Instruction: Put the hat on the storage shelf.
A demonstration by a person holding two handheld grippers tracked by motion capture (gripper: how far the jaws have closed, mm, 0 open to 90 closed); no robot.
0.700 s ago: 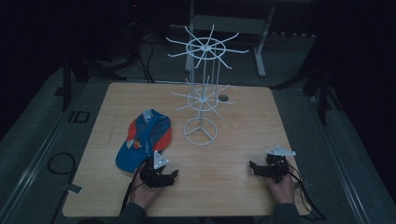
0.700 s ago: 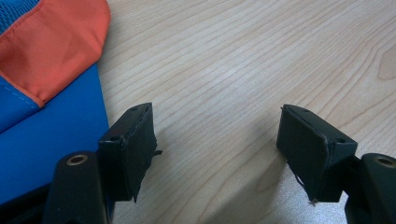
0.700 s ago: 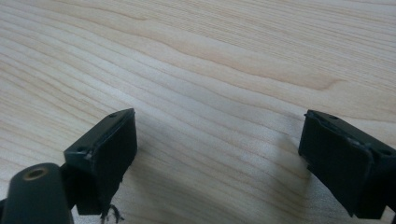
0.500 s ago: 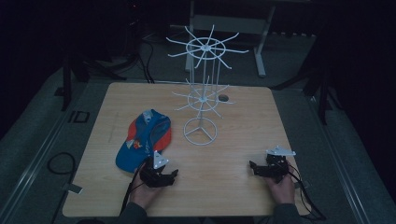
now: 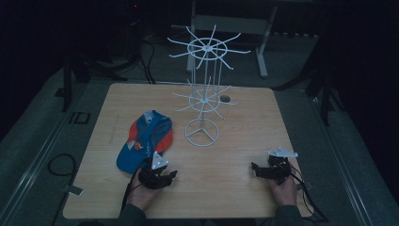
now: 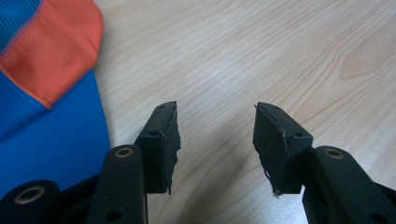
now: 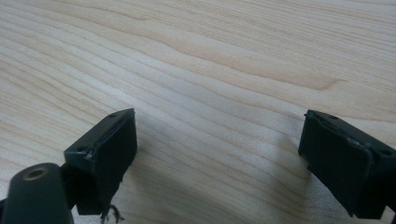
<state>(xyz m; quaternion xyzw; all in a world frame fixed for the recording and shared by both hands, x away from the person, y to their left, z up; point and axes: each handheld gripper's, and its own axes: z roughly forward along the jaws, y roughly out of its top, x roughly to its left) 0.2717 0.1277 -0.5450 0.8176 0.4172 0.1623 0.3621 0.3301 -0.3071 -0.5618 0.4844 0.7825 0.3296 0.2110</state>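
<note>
A blue and orange cap lies on the left half of the wooden table. A white wire rack with two tiers of spokes stands upright near the middle. My left gripper rests low at the front left, just in front of the cap's brim. In the left gripper view its jaws stand open over bare wood, with the cap just left of the left jaw. My right gripper rests at the front right; it is open wide with only wood grain between the jaws.
A small dark hole is set in the tabletop behind the rack. Cables trail from both grippers over the front edge. Dark floor, cables and metal frame legs surround the table.
</note>
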